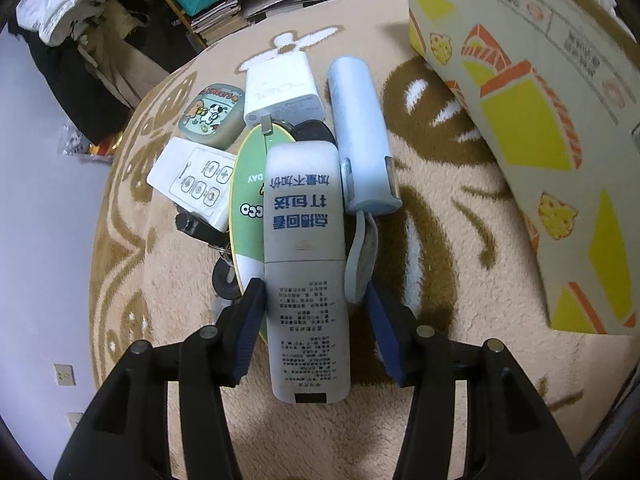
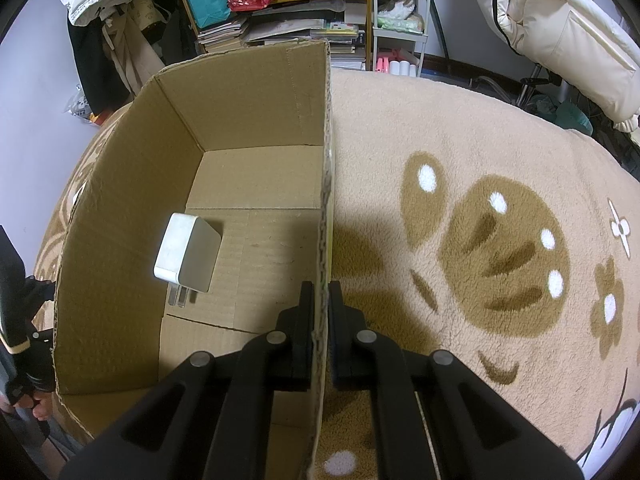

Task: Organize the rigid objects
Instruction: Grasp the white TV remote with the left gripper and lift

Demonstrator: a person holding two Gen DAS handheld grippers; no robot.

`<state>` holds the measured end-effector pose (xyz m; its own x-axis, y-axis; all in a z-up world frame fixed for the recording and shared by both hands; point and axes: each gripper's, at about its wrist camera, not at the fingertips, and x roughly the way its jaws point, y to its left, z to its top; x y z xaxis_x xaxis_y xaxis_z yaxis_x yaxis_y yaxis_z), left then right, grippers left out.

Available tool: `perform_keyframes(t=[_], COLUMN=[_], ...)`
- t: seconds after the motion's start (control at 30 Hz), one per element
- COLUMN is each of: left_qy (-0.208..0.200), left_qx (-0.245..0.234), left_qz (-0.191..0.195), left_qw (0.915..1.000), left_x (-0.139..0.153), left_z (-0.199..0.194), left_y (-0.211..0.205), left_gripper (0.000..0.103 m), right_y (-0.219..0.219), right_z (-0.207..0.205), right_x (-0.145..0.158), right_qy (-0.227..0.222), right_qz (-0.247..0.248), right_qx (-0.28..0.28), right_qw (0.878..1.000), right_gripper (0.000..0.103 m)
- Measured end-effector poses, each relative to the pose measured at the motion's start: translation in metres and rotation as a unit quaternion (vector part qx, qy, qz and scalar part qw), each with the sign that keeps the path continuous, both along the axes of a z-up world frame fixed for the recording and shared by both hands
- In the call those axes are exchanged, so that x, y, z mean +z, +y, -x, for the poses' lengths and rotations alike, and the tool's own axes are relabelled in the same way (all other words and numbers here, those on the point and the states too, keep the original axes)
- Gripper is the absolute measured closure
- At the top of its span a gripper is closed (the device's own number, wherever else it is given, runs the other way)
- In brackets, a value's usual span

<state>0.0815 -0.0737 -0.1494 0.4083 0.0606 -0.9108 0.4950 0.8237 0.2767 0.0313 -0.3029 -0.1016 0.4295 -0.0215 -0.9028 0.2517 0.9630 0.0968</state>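
Observation:
A pile of small objects lies on the beige rug [image 1: 440,240]. A white remote-shaped stick with blue Chinese print [image 1: 306,264] lies between the fingers of my left gripper [image 1: 314,308], which is open around it; the left pad [image 1: 246,332] is close to it, the right pad [image 1: 386,336] stands apart. Beside it lie a pale blue cylinder [image 1: 358,128], a white charger block [image 1: 282,90], a green oval card [image 1: 248,200], a white switch plate [image 1: 194,184] and a cartoon tin [image 1: 212,114]. My right gripper [image 2: 320,320] is shut on the cardboard box wall [image 2: 326,200]. A white plug adapter [image 2: 186,252] lies inside the box.
The printed outside of the cardboard box [image 1: 540,120] stands right of the pile. Keys and black pieces [image 1: 224,276] lie under the card. Shelves with books and bags [image 2: 280,8] stand at the back. A white jacket [image 2: 560,32] lies at far right.

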Motion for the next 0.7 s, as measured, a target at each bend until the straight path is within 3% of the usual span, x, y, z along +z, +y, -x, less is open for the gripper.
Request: perform_keyframes(t=[0.23, 0.43, 0.7], left_qy=[-0.005, 0.031, 0.037], left_qx=[0.001, 0.013, 0.013], left_qz=[0.001, 0.050, 0.038], left_qw=[1.0000, 0.9982, 0.9985], left_x=[-0.001, 0.007, 0.006], left_z=[-0.001, -0.008, -0.008], left_y=[-0.002, 0.010, 0.014], left_gripper=[0.058, 0.058, 0.057], right_y=[-0.001, 0.000, 0.000], right_z=[0.000, 0.000, 0.000], right_x=[0.000, -0.002, -0.001], right_qy=[-0.001, 0.000, 0.000], right_qz=[-0.001, -0.001, -0.001], right_qx=[-0.001, 0.000, 0.000], right_qw=[1.000, 1.000, 1.000], right_gripper=[0.096, 0.096, 0.096])
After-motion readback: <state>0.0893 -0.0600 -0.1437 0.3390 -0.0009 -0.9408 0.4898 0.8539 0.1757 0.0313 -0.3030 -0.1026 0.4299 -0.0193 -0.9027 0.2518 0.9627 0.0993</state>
